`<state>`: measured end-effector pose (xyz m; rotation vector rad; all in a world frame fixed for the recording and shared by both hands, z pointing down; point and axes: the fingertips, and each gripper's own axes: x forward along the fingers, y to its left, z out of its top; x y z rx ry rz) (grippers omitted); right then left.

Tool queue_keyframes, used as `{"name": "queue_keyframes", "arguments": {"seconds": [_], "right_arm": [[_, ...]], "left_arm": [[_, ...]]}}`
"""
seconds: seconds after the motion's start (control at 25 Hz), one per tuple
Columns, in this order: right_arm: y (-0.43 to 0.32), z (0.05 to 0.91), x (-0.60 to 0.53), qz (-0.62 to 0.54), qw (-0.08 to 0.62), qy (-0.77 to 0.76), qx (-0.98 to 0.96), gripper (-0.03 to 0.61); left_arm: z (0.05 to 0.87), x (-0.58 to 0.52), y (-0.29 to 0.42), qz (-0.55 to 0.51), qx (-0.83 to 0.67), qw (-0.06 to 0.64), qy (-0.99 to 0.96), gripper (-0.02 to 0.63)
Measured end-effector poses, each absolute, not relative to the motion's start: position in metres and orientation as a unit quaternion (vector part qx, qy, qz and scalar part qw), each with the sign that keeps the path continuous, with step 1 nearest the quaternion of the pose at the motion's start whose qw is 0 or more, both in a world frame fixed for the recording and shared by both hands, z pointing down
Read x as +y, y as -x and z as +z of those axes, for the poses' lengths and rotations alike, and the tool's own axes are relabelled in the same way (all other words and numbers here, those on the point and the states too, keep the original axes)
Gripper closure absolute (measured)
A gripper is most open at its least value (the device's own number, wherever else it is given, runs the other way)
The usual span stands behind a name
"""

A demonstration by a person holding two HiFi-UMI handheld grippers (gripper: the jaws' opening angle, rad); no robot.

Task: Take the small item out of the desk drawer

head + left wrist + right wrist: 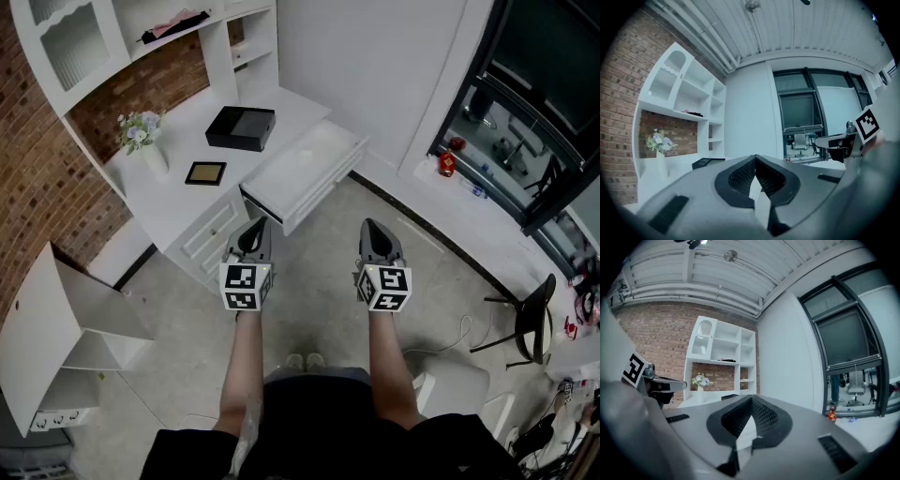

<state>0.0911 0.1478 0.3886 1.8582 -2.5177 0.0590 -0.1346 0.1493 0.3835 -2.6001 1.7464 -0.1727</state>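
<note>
Left gripper (255,230) and right gripper (373,230) hang closed and empty, short of the open drawer (305,173) at the desk (183,131) front edge. Best to spread one pair of jaws before reaching in.

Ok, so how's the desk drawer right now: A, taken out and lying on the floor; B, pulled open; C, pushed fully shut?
B: in the head view the drawer juts out from the front of the desk, with its white inside open to view.
</note>
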Motion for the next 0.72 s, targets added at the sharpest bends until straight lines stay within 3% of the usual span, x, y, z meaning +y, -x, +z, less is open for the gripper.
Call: {"name": "queue_keyframes", "arguments": {"seconds": [0.72], "right_arm": [[-0.086,0.395,0.152,0.030,-0.004,-0.593,-0.805,0.581]], "left_arm": [[0.403,0.150,0.134,-0.067,0.549,-0.017,0.833,0.604]]}}
